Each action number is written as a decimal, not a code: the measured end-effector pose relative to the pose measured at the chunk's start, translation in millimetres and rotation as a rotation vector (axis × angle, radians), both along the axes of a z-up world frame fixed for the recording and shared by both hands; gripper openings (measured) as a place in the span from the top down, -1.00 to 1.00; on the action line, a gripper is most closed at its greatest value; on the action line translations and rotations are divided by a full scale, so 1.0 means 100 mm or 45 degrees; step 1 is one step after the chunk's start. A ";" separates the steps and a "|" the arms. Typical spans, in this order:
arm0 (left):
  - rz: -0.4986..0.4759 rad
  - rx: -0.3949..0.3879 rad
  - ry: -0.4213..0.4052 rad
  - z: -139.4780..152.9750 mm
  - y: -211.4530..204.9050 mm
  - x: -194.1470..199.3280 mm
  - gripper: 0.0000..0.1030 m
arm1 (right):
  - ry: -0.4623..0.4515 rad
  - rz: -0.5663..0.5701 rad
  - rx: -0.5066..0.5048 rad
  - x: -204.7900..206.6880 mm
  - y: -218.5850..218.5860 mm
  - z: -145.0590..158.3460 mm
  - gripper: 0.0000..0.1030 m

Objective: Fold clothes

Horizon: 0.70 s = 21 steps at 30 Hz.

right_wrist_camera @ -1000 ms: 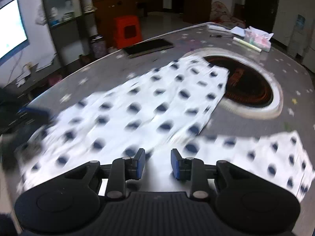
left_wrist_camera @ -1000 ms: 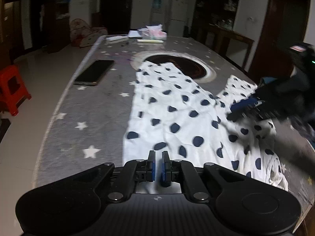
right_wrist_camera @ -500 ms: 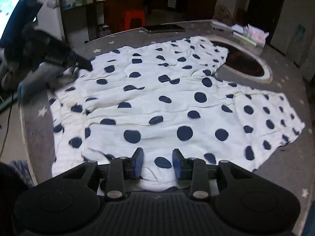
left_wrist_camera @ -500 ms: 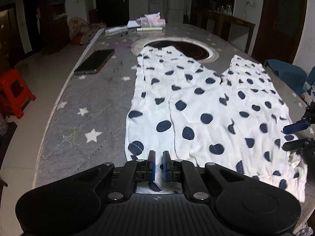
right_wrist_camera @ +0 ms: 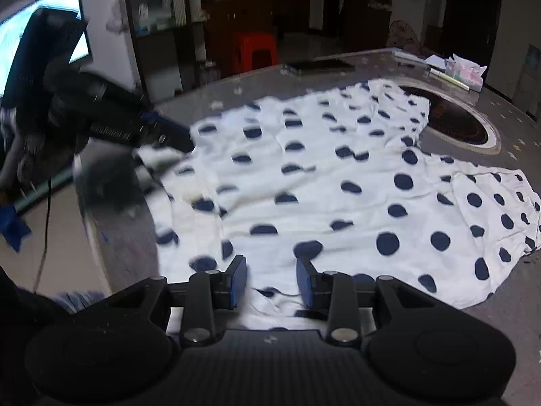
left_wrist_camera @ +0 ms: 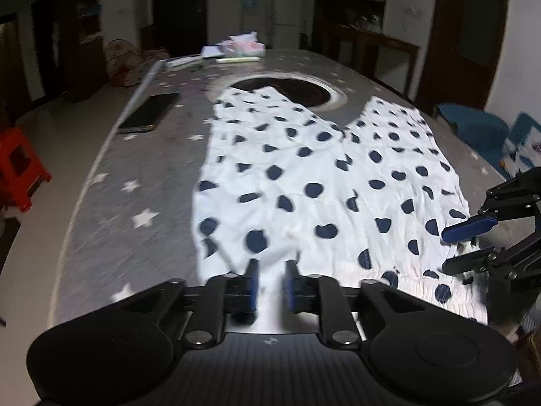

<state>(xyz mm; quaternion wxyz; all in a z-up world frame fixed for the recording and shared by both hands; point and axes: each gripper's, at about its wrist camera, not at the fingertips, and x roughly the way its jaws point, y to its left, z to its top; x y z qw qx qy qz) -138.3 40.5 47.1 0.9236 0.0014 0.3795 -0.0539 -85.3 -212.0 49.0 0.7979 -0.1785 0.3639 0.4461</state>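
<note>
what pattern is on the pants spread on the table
White with dark navy polka dots; the pants show best in the right wrist view, spread flat on the star-printed grey table.

The shorts (left_wrist_camera: 321,182) cover the near middle of the table (left_wrist_camera: 142,182). Left of them runs a bare strip of tabletop, blocked farther back only by a phone (left_wrist_camera: 148,111) near the edge. Behind the cloth a round sunken burner (left_wrist_camera: 287,89) sits partly covered; past it, papers and a tissue pack (left_wrist_camera: 236,49) crowd the far end. A narrow bare margin lies along the right edge (right_wrist_camera: 517,304)
</note>
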 end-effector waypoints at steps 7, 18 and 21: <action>0.002 0.004 0.033 -0.05 0.08 -0.34 0.28 | -0.014 0.181 0.059 -0.23 0.36 0.03 0.38; 0.002 0.055 0.044 -0.18 0.05 -0.38 0.36 | -0.110 0.172 0.009 -0.35 0.53 -0.06 0.90; -0.007 0.078 0.030 -0.17 0.04 -0.38 0.62 | -0.132 0.155 0.018 -0.36 0.49 0.01 0.94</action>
